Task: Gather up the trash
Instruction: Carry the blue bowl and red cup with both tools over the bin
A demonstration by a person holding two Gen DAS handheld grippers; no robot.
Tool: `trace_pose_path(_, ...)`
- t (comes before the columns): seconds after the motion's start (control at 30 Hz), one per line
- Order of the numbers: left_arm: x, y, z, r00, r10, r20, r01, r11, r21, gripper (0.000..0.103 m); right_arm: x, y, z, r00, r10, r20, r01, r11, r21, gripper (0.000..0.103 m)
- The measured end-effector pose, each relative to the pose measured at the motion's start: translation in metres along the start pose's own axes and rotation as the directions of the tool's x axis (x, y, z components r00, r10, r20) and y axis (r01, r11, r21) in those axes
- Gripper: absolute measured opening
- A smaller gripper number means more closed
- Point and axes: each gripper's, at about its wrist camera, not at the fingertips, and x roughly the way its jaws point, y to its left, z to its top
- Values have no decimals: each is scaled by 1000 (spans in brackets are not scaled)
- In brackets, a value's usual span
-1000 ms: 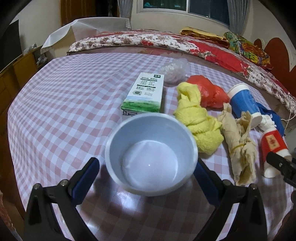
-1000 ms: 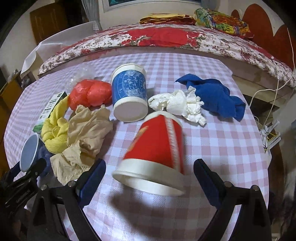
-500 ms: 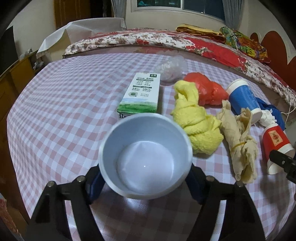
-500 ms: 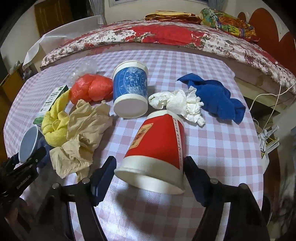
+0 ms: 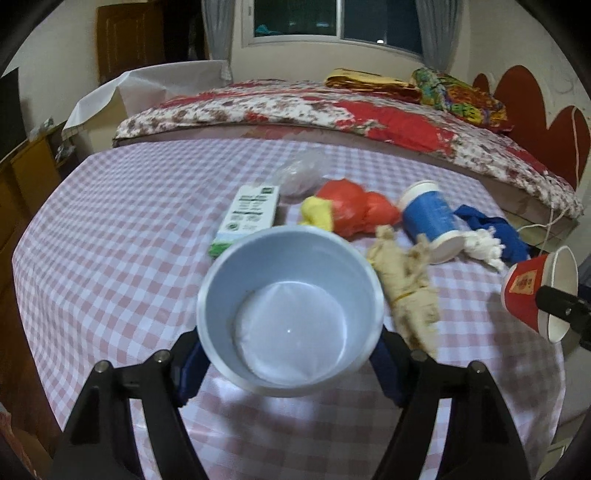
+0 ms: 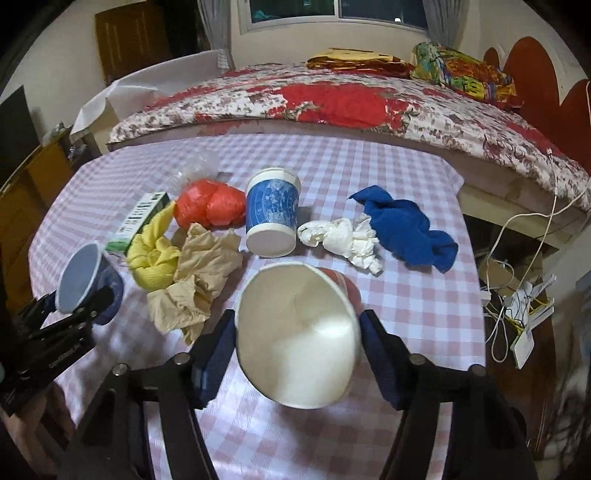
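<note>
left wrist: left gripper (image 5: 290, 350) clamped on grey-blue paper cup (image 5: 290, 314), mouth toward camera, raised above checked table (image 5: 110, 258) | right wrist: right gripper (image 6: 297, 341) jaws just closing, pads gripping red paper cup (image 6: 299, 336); blue cup (image 6: 272, 218), tissue (image 6: 343, 240) lie beyond

left gripper (image 5: 290, 354) closed on grey cup (image 5: 290, 317), lifted | right gripper (image 6: 297, 354) closing, red cup (image 6: 299, 336) apparently raised

A bed (image 5: 332, 110) with a red floral quilt (image 6: 332, 99) stood just behind the checked tablecloth (image 5: 122, 229). Above the bed, a dark window (image 5: 332, 18) with grey curtains sat in a pale wall. Left of the bed stood a brown wooden door (image 6: 129, 40); right of it, a red scalloped headboard (image 5: 532, 122).
</note>
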Motion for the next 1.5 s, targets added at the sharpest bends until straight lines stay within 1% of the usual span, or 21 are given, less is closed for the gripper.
trace_pose_path(0.1, -5, -13, 1, 1000, -17, 10, 17, 1000, 23, 76, -9, -8, -4, 1000, 2, 8, -2, 1000, -5, 59)
trace_pose_path(0.2, -8, -26, 1, 999, -30, 11, 30, 999, 44, 76, -12, -18, -9, 1000, 7, 1, -7, 1000, -1, 58)
trace_pose_path(0.33, -14, -42, 1, 998, -55, 14, 54, 996, 72, 76, -26, -27, -12, 1000, -2, 23, 2, 1000, 3, 59)
trace_pose_path(0.6, -29, -94, -2, 989, -148, 17, 143, 977, 159, 76, -66, -70, -23, 995, -82, 60, 82, 997, 3, 58)
trace_pose_path(0.77, -36, -133, -5, 979, -205, 7, 199, 955, 221, 76, -96, -109, -41, 984, -153, 90, 148, 987, 58, 59)
trace_pose_path(0.83, -39, -146, -6, 975, -223, 6, 215, 946, 242, 76, -107, -125, -47, 980, -171, 101, 162, 982, 95, 58)
trace_pose_path(1.0, -51, -187, -7, 962, -272, 11, 255, 915, 313, 76, -135, -174, -61, 962, -244, 124, 219, 958, 185, 58)
trace_pose_path(1.13, -63, -220, -8, 947, -320, 13, 293, 882, 368, 76, -156, -213, -71, 945, -300, 126, 265, 934, 238, 58)
trace_pose_path(1.17, -67, -231, -9, 941, -337, 15, 306, 871, 384, 76, -163, -224, -75, 941, -316, 125, 278, 927, 252, 58)
trace_pose_path(1.23, -71, -248, -12, 931, -365, 4, 332, 852, 405, 76, -173, -243, -83, 939, -325, 117, 285, 920, 268, 58)
trace_pose_path(1.33, -77, -274, -21, 914, -405, -20, 373, 820, 434, 76, -184, -262, -101, 934, -344, 96, 311, 915, 255, 59)
trace_pose_path(1.37, -79, -285, -26, 904, -425, -34, 395, 805, 443, 76, -188, -267, -110, 933, -350, 86, 319, 913, 252, 58)
trace_pose_path(1.47, -82, -306, -38, 887, -457, -69, 434, 772, 463, 76, -192, -279, -138, 935, -350, 55, 325, 908, 264, 58)
trace_pose_path(1.5, -83, -315, -44, 880, -467, -82, 447, 759, 473, 76, -193, -285, -153, 937, -348, 36, 326, 905, 275, 59)
